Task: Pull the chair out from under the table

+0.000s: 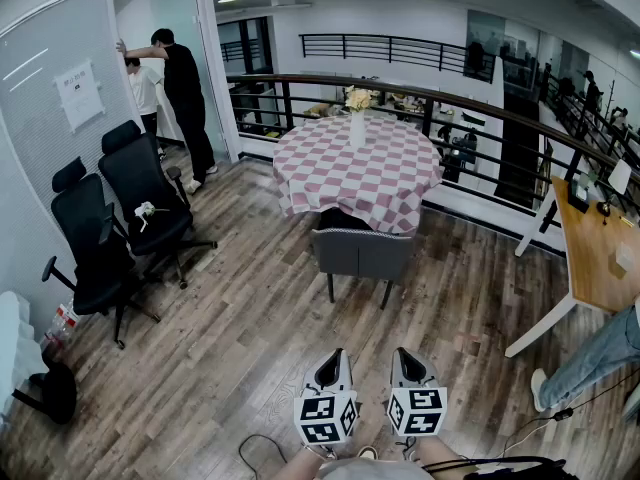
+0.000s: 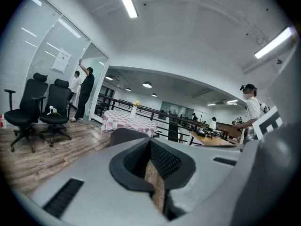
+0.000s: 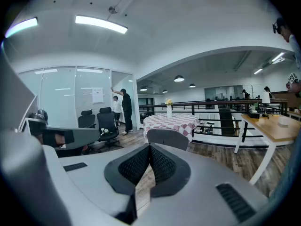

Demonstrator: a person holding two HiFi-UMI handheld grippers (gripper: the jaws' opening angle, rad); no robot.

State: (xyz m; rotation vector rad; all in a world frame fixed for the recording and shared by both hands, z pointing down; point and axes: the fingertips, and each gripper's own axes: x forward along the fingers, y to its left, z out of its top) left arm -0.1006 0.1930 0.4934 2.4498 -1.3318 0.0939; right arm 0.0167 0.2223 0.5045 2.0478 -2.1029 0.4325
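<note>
Far left of the table [image 1: 390,158] I saw two black office chairs [image 1: 135,208]. Behind them two people [image 1: 180,78] stood by a glass wall [image 1: 50,138], and one had a hand up on it. The table was round and covered in pink and white checks. A vase [image 1: 357,128] with flowers stood in the middle of it, and a dark rail [image 1: 480,103] ran behind it.

The chair [image 1: 362,253] was gray. It sat pushed in at the near side of the table, with its back toward me.

Both tools were on my side of the table, well apart from the chair. The left gripper [image 1: 333,358] had its fingers clenched together with nothing between them. The right gripper [image 1: 402,356] was just beside it, fingers clenched the same way and holding nothing.

Right of the table stood a wooden desk [image 1: 595,253]. A leg [image 1: 590,358] in jeans showed near it.
</note>
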